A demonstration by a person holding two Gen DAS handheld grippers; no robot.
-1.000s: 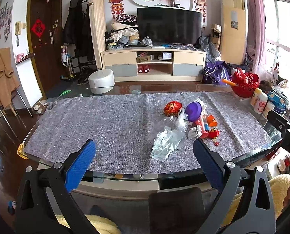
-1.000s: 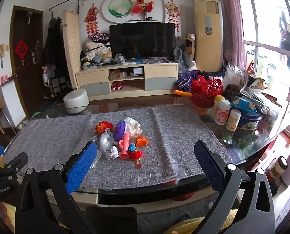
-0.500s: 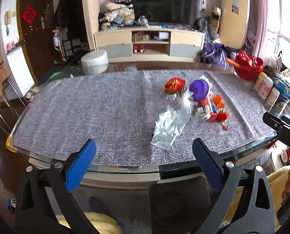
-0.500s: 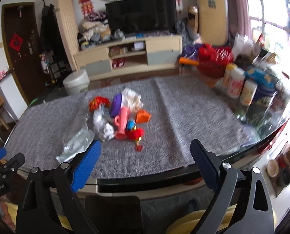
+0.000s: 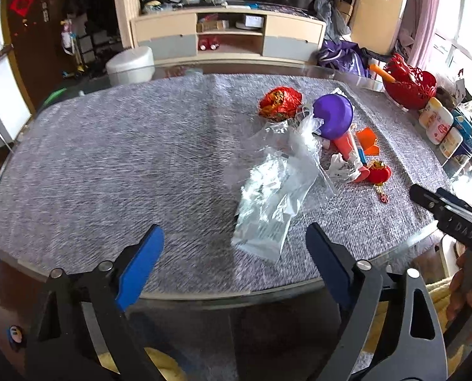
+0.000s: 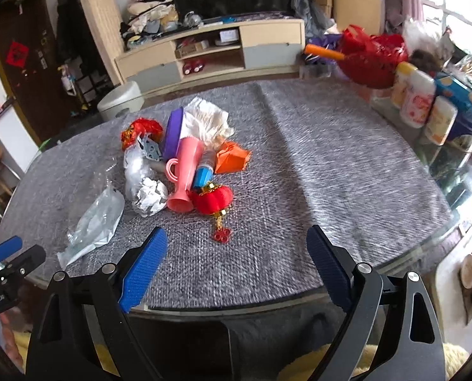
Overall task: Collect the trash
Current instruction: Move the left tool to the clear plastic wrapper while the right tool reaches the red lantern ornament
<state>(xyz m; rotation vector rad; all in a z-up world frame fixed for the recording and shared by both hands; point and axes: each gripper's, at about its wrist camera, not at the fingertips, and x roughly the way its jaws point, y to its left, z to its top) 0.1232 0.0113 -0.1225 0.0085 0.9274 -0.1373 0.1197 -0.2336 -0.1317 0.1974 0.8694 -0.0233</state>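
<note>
Grey woven table mat (image 5: pixel 109 165) under both tools. My left gripper (image 5: pixel 234 247) and right gripper (image 6: pixel 236 249) hang spread wide, empty, at the near edge. Approach step, I reckon. Next: reach for the clear plastic bag (image 5: pixel 274 203), crumpled flat, nearest left; beyond it crumpled paper (image 6: pixel 150 195) beside the toy pile.

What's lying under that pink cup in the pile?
The pink cup lies on its side on the grey table runner, its upper end against the purple lid. A blue tube and a red lantern ornament sit alongside. Anything beneath it is hidden.
</note>
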